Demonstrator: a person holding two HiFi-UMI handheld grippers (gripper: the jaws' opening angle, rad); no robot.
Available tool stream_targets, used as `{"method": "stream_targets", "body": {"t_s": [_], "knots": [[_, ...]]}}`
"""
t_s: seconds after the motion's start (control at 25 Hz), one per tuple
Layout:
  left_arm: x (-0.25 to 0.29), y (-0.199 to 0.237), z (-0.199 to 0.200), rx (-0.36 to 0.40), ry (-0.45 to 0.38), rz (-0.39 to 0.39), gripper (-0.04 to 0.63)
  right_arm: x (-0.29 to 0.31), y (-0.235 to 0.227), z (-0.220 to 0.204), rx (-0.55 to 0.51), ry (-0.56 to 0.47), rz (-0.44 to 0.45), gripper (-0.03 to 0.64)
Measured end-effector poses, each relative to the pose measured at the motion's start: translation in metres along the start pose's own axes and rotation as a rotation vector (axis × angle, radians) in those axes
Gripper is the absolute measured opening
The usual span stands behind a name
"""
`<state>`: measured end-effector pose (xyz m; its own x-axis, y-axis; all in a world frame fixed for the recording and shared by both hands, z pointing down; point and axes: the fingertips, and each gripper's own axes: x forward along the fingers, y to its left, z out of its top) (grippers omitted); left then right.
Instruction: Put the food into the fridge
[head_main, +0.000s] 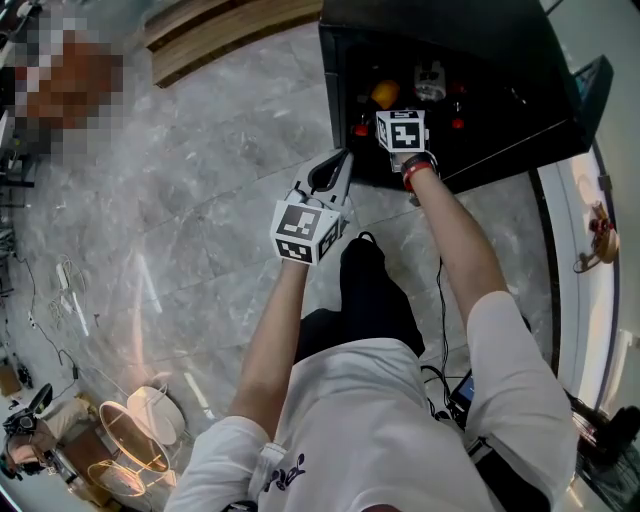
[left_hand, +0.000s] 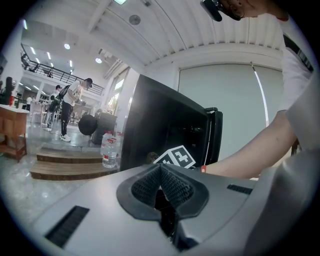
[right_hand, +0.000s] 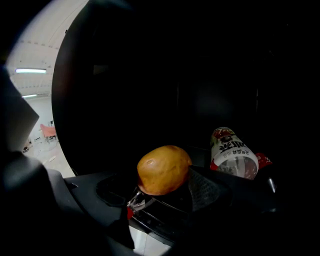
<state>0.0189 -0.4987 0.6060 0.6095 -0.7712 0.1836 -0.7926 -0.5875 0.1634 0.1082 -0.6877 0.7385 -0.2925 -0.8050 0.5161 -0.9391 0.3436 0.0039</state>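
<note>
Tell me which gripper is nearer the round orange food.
Right. The right gripper grips the round orange food inside the fridge; the left gripper hangs shut outside it.

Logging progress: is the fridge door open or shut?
Open: the door stands swung aside, and the right gripper holds food inside the fridge.

left gripper (left_hand: 161, 186): jaws together, arm bent | right gripper (right_hand: 162, 187): arm outstretched, clamped on yellow food (right_hand: 164, 169)

Left gripper (left_hand: 160, 172) fingers meet, empty, facing black fridge (left_hand: 150, 120).
</note>
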Motion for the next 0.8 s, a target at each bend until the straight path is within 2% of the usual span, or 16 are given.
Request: {"method": "stream_targets", "body": {"t_s": [0.16,0.28,0.48,0.8], "knots": [[0.001,0.005,-0.002,-0.002,-0.005,0.006,0.017,0.010,0.001,0.002,-0.022,0.013,-0.005,0.339],[0.002,0.008,0.000,-0.002,-0.013,0.010,0.017,0.018,-0.002,0.003,0.009,0.016,-0.016,0.341],[0.002,0.012,0.000,0.001,-0.021,0.018,0.017,0.030,0.001,0.008,-0.054,0.007,-0.001,0.341],[-0.004,0.016,-0.003,-0.008,-0.020,0.033,0.017,0.032,0.001,0.010,-0.029,0.009,0.025,0.345]]}}
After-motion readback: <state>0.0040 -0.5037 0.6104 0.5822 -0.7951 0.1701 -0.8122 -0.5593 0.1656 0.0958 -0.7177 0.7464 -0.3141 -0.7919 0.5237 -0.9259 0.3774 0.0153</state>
